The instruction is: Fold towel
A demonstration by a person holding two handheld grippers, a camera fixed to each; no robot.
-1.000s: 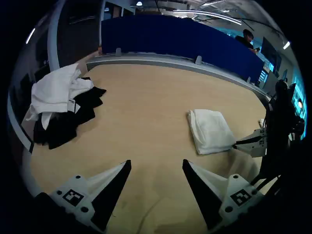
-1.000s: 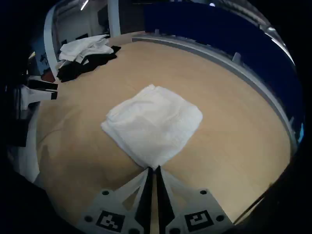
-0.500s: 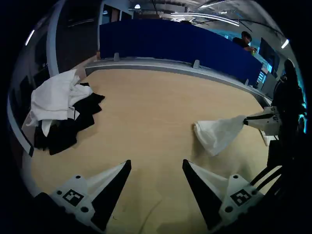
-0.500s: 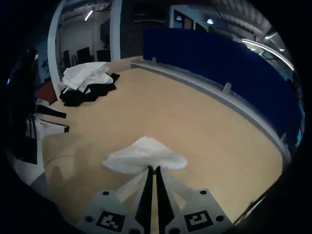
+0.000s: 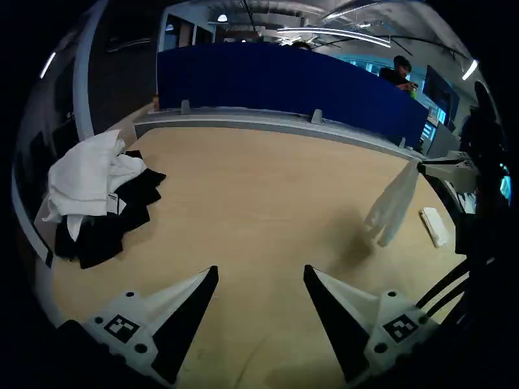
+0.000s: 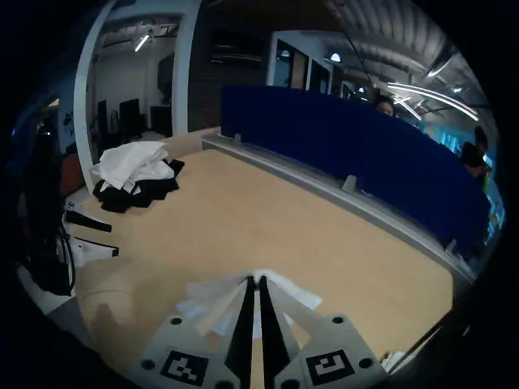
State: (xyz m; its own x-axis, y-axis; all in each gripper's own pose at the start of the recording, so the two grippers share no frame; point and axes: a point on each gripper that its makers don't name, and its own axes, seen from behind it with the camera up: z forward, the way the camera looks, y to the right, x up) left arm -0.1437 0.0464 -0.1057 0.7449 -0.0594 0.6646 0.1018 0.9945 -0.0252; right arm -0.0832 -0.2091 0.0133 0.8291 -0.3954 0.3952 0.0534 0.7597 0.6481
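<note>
- Left gripper (image 5: 259, 268): released, fingers spread wide, nothing between them. It sits low over the near edge of the wooden table (image 5: 246, 188).
- Right gripper (image 6: 254, 282): clenched, both fingers pinching the white towel (image 5: 392, 206) at its top edge.
- Towel location: off the table, hanging down limp from the right gripper's tips over the table's right side, seen in the left gripper view. Its shadow falls on the wood just left of it.
- In the right gripper view the towel bunches out to both sides right below the closed fingertips.
- Far left of the table: a pile of clothes, white garment (image 5: 87, 172) on top of black garment (image 5: 123, 207), well apart from the towel.
- Small folded white item (image 5: 433, 225) near the table's right edge, below the hanging towel; cannot tell what it is.
- Blue partition (image 5: 279, 74) runs along the far side of the table, with a person (image 5: 399, 68) behind it.
</note>
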